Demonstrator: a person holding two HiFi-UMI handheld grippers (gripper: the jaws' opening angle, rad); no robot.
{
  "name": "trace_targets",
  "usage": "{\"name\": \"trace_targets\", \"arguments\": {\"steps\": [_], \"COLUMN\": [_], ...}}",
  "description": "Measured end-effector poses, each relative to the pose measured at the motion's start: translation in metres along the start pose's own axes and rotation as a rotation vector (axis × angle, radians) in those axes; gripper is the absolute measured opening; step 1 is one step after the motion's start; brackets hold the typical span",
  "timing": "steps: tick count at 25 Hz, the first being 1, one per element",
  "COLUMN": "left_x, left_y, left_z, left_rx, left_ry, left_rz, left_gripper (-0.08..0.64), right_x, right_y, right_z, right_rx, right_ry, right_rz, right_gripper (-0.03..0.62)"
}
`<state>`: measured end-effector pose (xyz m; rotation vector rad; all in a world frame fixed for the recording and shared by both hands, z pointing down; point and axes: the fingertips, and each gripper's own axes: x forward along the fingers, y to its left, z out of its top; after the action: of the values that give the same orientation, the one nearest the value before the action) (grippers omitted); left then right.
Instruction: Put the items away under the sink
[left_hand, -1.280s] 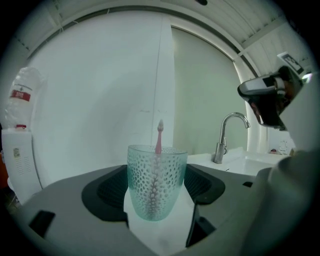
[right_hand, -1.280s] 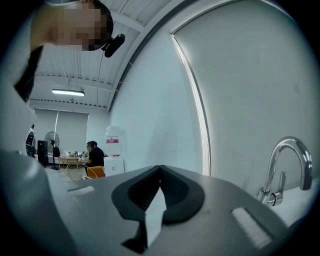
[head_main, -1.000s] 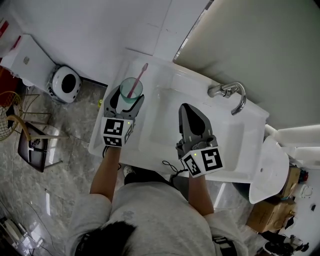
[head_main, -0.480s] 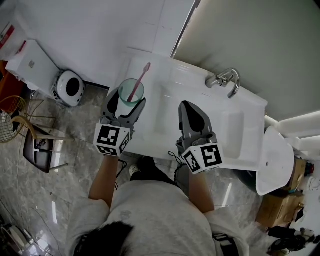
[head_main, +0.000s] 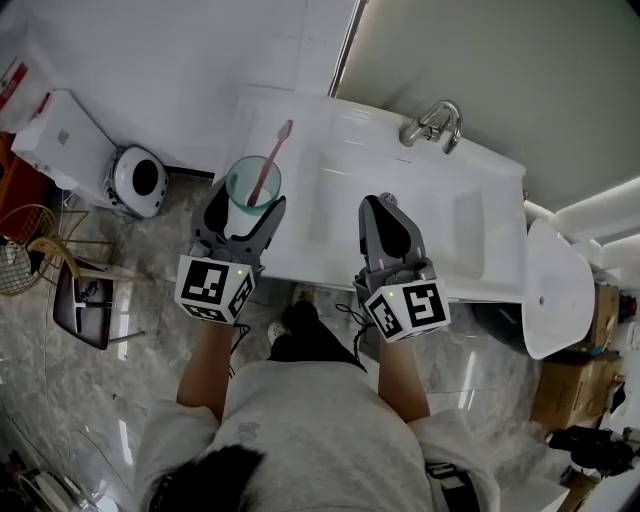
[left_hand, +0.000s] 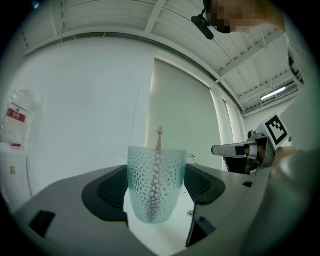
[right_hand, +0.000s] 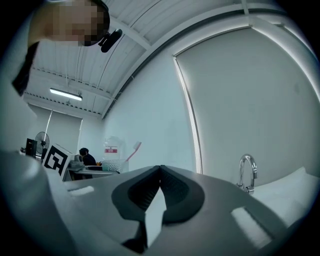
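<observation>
Fig.: my left gripper (head_main: 247, 200) is clamped on the translucent teal dimpled plastic cup (left_hand: 152, 182), upright w/ a pink toothbrush (head_main: 270, 160) leaning in it, at the left edge of the white ceramic sink (head_main: 340, 180); right gripper (head_main: 380, 205), jaws together & empty, is over mid-basin, so I judge the left one takes it down.

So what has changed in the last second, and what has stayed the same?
Both grippers have drawn back from the faucet toward the person. The left gripper carries the cup with the toothbrush toward the front left corner of the sink. Unchanged: left jaws on the cup, right gripper shut and empty.
</observation>
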<state>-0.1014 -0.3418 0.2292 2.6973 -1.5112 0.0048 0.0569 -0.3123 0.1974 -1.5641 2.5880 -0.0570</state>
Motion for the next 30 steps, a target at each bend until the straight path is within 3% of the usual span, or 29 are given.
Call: {"name": "trace_targets", "arguments": {"steps": [14, 30], "left_x": [-0.048, -0.071], "left_y": [-0.03, -0.073], "left_z": [0.014, 0.027], "left_rx": [0.009, 0.023], "left_ry": [-0.043, -0.068], "left_rz": [-0.04, -0.022], "left_gripper": [0.345, 0.345], "right_x": [-0.054, -0.092], "right_y": [0.029, 0.03], "right_z": [0.006, 0.016], "right_rx": [-0.009, -0.007], "right_ry": [-0.025, -0.023], "right_rz": [-0.04, 0.003], "right_gripper": [0.011, 0.011]}}
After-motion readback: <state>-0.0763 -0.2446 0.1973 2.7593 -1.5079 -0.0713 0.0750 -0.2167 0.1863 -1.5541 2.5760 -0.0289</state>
